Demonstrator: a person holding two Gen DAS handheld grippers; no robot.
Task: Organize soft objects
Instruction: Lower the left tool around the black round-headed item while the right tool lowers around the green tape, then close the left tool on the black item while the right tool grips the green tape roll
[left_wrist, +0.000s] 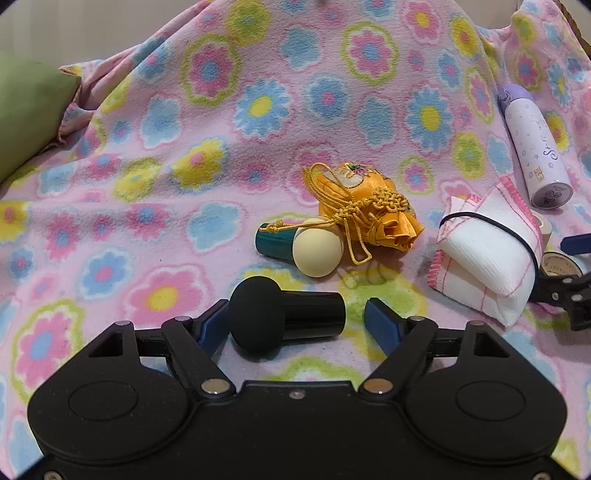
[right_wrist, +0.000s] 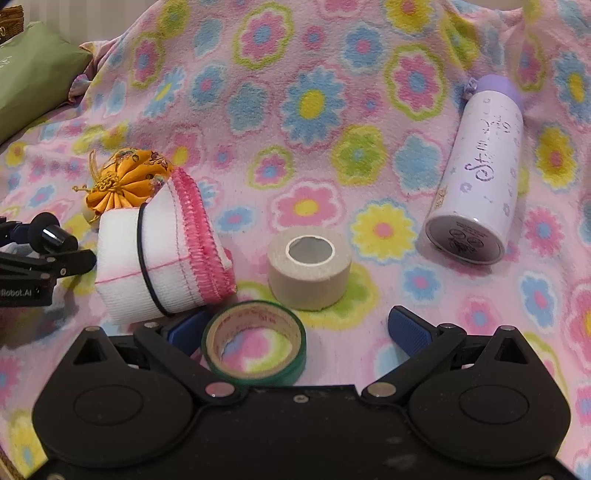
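Sponge applicator (left_wrist: 284, 319), black, lies at lower centre on the blanket (left_wrist: 147, 110) between the half-open left gripper (left_wrist: 291, 325), apparently unpinched. Light, squashy head; take the stiff handle.

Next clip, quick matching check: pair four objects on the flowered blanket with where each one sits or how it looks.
Column 1
1. black mushroom-shaped sponge
2. green tape roll
3. folded white cloth with pink stitching
4. lilac spray can

Column 2
A. banded with a black elastic
B. lying on its side, far right
C. between the open left gripper's fingers
D. by the right gripper's left finger

Pairs: 1-C, 2-D, 3-A, 4-B
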